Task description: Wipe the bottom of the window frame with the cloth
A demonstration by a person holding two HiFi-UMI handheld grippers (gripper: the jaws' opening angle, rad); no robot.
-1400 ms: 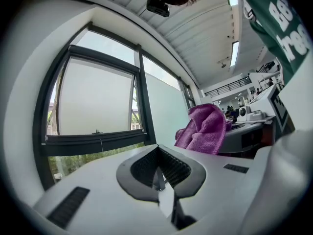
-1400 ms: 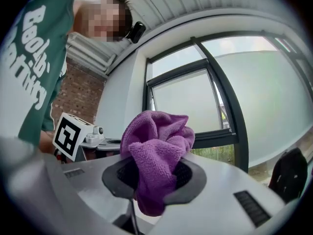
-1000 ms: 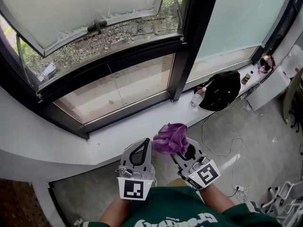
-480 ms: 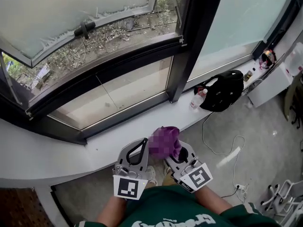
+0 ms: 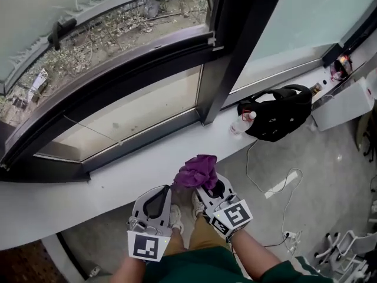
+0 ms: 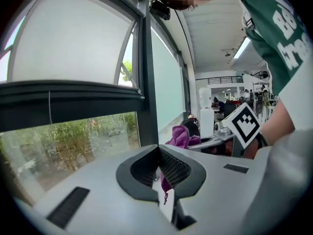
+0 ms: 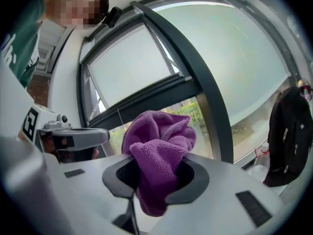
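Note:
A crumpled purple cloth (image 5: 197, 171) is pinched in my right gripper (image 5: 204, 185), which is shut on it just in front of the white sill (image 5: 88, 187). In the right gripper view the cloth (image 7: 157, 140) bulges up out of the jaws of the right gripper (image 7: 156, 166). My left gripper (image 5: 168, 188) hangs beside it on the left, shut and holding nothing, its tips together (image 6: 157, 150). The dark window frame's bottom rail (image 5: 138, 137) runs above the sill, well ahead of both grippers. Above it an open sash tilts outward.
A black bag (image 5: 277, 114) and a plastic bottle (image 5: 240, 123) sit on the sill to the right of the dark mullion (image 5: 227, 63). A white cable (image 5: 281, 187) trails over the grey floor. The person's shoes (image 5: 175, 217) are below the grippers.
The head view has swung so the window sits further left. Both grippers have dropped slightly lower and left in view. The cloth stays gripped in the right one.

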